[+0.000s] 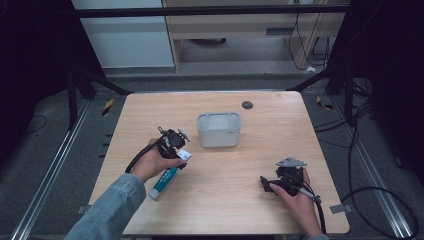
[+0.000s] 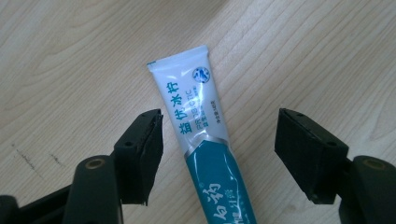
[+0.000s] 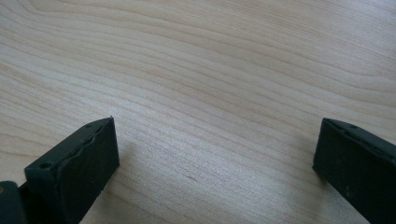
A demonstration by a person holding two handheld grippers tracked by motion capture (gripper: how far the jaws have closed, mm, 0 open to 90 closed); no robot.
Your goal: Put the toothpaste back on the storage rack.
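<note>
Left fingers (image 2: pixel 140 156): wide apart, one on each side of the tube (image 2: pixel 205 149), neither touching it. The tube lies flat on the table (image 2: pixel 70 56), crimped white end pointing away from the gripper, teal body running back between the fingers. The gap is well in excess of the tube's width.

Right fingers (image 3: pixel 79 168): also wide apart, holding nothing, with bare wood between them.

High view: the left gripper (image 1: pixel 172 145) sits over the upper end of the tube (image 1: pixel 164 182) at the table's left-centre. The right gripper (image 1: pixel 280 182) rests near the front right, well apart from the tube. A grey bin (image 1: pixel 218 130) stands upright at the table's centre, near the left gripper and beyond it. Its contents cannot be told. A small dark disc (image 1: pixel 247 105) lies farther back.

Assessment: the step in hand is the approach to grasp the tube with the left gripper; the grasp is not yet made. The bin is the likely destination.

Next move calls for: lowering until the fingers bracket the tube body, then closing squarely across its width. The tube is soft and smooth; a grip on the thin crimped end risks slipping.
</note>
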